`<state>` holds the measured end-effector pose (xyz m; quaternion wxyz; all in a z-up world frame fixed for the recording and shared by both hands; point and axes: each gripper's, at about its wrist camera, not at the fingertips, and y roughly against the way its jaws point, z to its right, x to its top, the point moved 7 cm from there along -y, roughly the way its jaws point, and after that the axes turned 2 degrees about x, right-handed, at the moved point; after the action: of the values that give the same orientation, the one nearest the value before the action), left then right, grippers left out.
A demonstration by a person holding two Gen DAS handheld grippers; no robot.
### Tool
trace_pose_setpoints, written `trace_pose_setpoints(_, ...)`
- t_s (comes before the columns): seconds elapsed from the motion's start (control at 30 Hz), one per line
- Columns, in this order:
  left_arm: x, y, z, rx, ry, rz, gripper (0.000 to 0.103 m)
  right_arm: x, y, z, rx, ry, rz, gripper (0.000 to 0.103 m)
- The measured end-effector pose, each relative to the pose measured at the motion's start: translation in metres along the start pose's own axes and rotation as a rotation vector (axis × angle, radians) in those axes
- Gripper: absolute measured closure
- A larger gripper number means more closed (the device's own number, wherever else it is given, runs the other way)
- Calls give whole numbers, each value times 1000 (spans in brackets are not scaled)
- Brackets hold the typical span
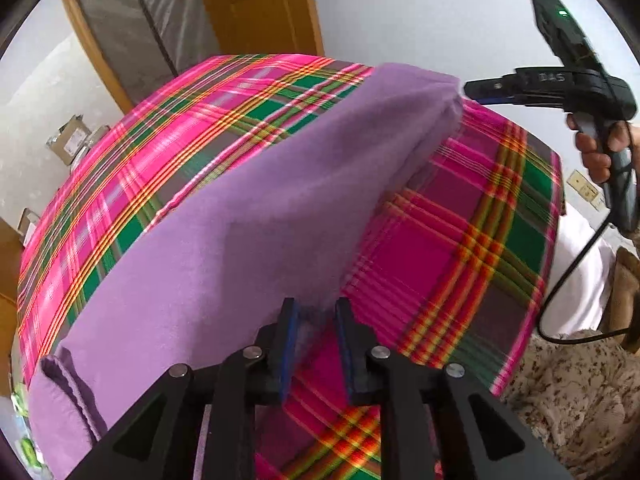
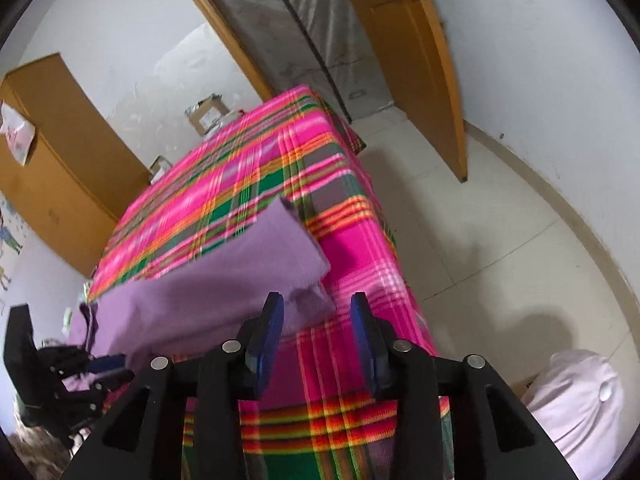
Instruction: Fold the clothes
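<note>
Soft purple garment (image 1: 224,240), plaid tablecloth (image 1: 460,240), 2 parted grippers

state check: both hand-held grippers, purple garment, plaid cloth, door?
Left hand-held gripper: open, fingers either side of the garment's near edge, not clamped.
Right hand-held gripper: open, just off the garment's raised end.
Purple garment: lying across the table, partly folded, one end lifted off the cloth.
Plaid cloth: spread flat over the table, draping past the edges.
Wooden door: swung open.
</note>
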<state>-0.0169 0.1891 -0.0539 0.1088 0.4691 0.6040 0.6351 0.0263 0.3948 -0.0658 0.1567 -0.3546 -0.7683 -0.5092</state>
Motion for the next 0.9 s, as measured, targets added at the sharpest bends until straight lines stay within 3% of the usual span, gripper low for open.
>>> trace_pose_setpoints(0.17,-2,6,21,-71,-51,22,84,-7,-4,2,-40,76,-9,64)
trace_pose_setpoints(0.37,9,-2,15,-1,-29,35,81,-7,-13,-10,9,112,-21,63)
trace_pose_setpoints(0.6,16,-5,6,23,3,48,81,-1,-21,-12,48,90,-34,63)
trace_pose_setpoints(0.67,18,-9,10,36,-24,45,81,0,-23,-13,41,94,-38,67)
trace_pose_setpoints(0.83,22,-14,11,17,-40,28,82,2,-28,-15,40,96,-48,89)
trace_pose_setpoints(0.87,22,-14,10,14,-37,24,85,2,-28,-16,44,100,-47,90)
trace_pose_setpoints(0.9,22,-14,8,11,-34,21,94,3,-27,-17,44,104,-44,92)
